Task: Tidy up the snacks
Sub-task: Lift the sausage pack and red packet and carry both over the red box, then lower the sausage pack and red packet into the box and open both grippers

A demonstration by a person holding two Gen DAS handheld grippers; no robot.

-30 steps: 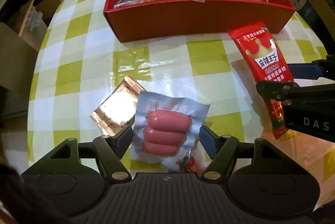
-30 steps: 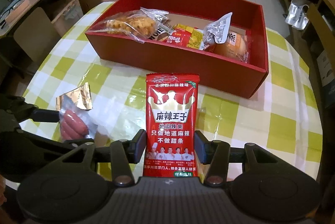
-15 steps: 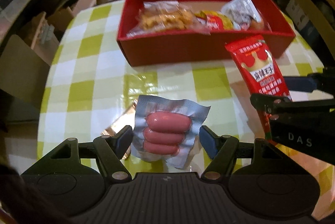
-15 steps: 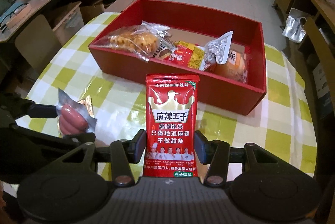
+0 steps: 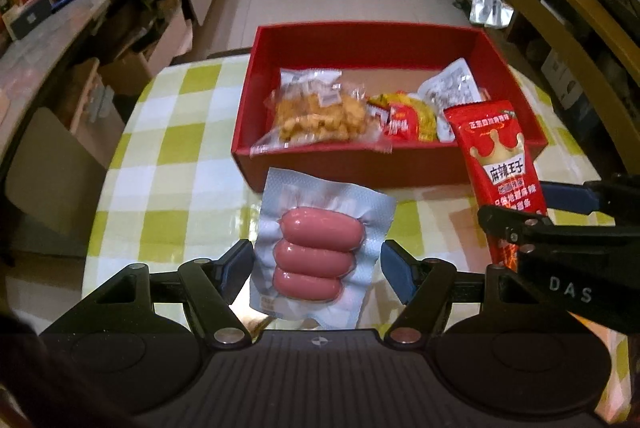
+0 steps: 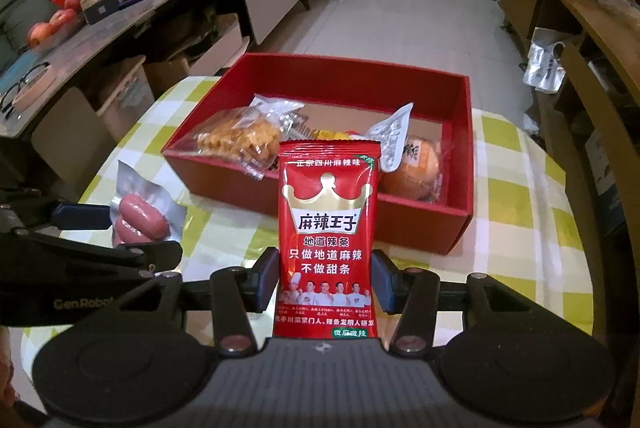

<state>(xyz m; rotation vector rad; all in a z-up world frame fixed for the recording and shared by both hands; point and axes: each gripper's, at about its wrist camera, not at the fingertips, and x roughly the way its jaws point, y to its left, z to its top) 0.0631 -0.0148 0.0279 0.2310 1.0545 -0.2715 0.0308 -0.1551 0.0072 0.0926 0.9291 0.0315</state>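
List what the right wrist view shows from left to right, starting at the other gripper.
Left gripper → sausage pack → fried snack bag → red spicy strip packet → round orange bun → red box's right wall.

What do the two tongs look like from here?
Both tongs are matte black linkage frames with silver pivot screws and blue fingertip pads. The right tongs carry white "DAS" lettering; the left tongs read "GenRobo", cut off. No cables or sleeves show.

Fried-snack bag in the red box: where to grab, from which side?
Grip the fried-snack bag by its flat sealed edge draped over the red box's near wall, coming from above on the near side. The bulgy middle is crumbly, and other packets crowd its right.
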